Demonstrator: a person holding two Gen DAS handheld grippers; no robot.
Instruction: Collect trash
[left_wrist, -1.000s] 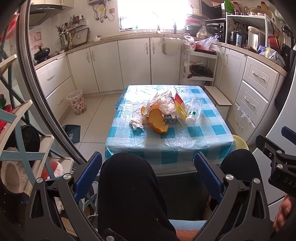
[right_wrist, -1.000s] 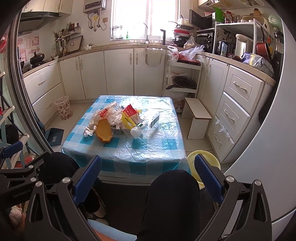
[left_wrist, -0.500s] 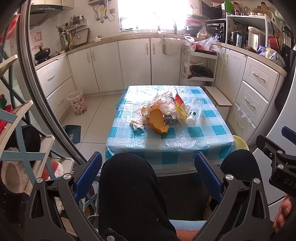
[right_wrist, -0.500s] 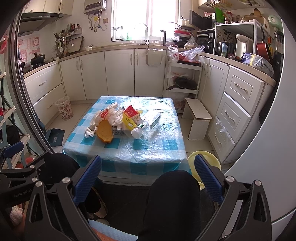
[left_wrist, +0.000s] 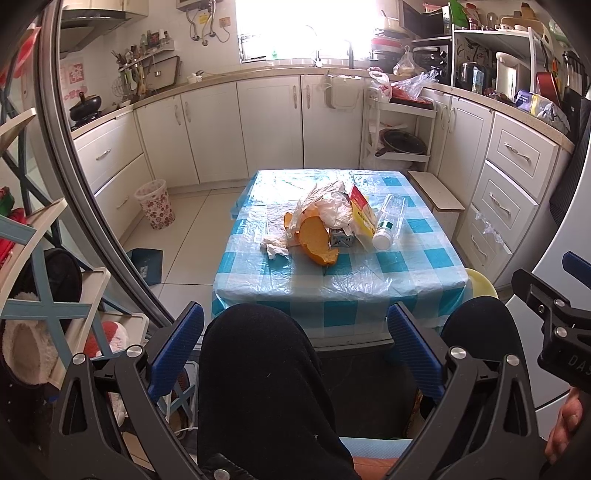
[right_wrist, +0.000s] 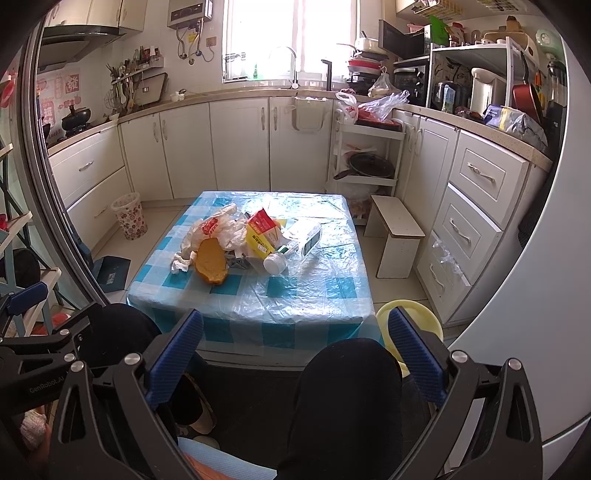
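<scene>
One heap of trash lies mid-table: a bottle on its side, cap toward the person, long axis running away; beside it a carton, a bag, a peel and a tissue. Left gripper and right gripper hover over the knees, both spread wide, holding nothing.

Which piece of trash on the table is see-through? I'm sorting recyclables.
The plastic bottle lying on its side at the pile's right edge, white cap toward the camera. The orange peel, tissue and carton are opaque.
</scene>
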